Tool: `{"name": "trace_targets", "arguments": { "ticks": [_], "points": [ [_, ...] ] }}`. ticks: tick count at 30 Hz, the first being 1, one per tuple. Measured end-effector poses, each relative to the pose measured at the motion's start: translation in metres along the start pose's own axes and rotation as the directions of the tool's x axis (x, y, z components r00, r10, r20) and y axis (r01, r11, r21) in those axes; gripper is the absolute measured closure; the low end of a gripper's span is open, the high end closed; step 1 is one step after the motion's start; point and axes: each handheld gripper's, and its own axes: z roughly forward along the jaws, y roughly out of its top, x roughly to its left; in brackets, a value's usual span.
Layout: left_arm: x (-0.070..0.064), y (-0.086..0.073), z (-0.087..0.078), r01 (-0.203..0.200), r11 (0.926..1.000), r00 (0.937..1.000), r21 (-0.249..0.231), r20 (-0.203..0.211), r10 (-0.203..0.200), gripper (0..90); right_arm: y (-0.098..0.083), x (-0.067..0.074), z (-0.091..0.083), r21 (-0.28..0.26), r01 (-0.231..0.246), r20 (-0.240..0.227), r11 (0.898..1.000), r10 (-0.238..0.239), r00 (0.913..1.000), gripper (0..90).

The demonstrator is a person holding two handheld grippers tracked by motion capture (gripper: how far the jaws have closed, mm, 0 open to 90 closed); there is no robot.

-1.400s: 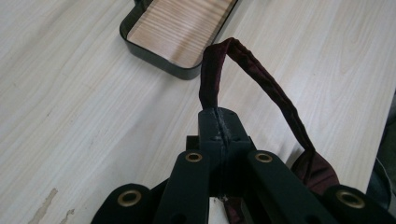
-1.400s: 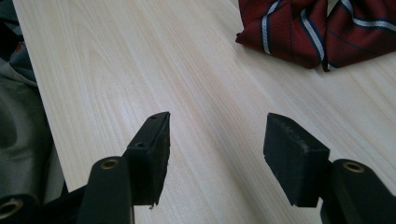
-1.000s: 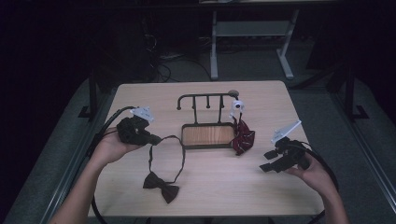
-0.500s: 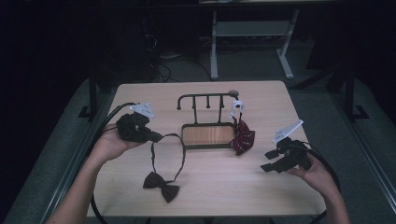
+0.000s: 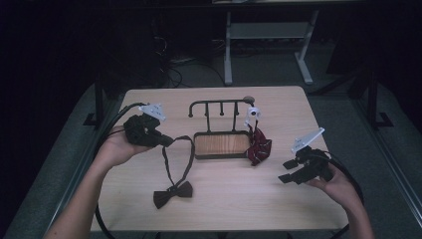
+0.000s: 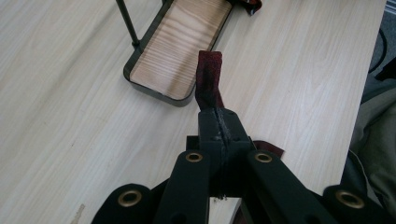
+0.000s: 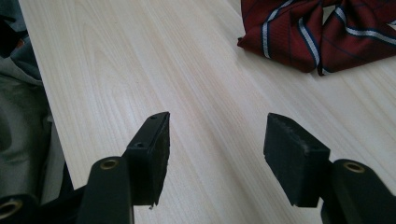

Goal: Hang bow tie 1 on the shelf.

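little has changed: the left gripper [image 6: 218,122] stays pinched on the dark bow tie's strap [image 6: 208,79], bow [image 5: 172,193] trailing on the counter [image 5: 234,199]. right gripper [image 7: 217,156] stays spread, striped tie [image 7: 322,32] just ahead.

A: What stands beyond the wooden table [image 5: 224,206]?
B: A white desk frame [image 5: 228,55], on grey carpet [image 5: 341,109].
A: And left of the frame?
B: Black cables [image 5: 171,74], lying loose on the floor.

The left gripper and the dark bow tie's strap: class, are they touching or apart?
Touching. In the left gripper view the left gripper has its jaws closed on the strap, which sticks out past them.
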Motion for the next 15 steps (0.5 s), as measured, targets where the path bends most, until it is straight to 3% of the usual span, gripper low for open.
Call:
{"name": "trace_targets", "arguments": {
  "ticks": [15],
  "points": [
    [0.000, 0.015, -0.007, -0.015, 0.9999, 0.9996, -0.004, -0.024, 0.015, 90.0, -0.001, 0.000, -0.001, 0.000, 0.002, 0.004, 1.000, -0.002, 1.0000, 40.5]
  ]
}}
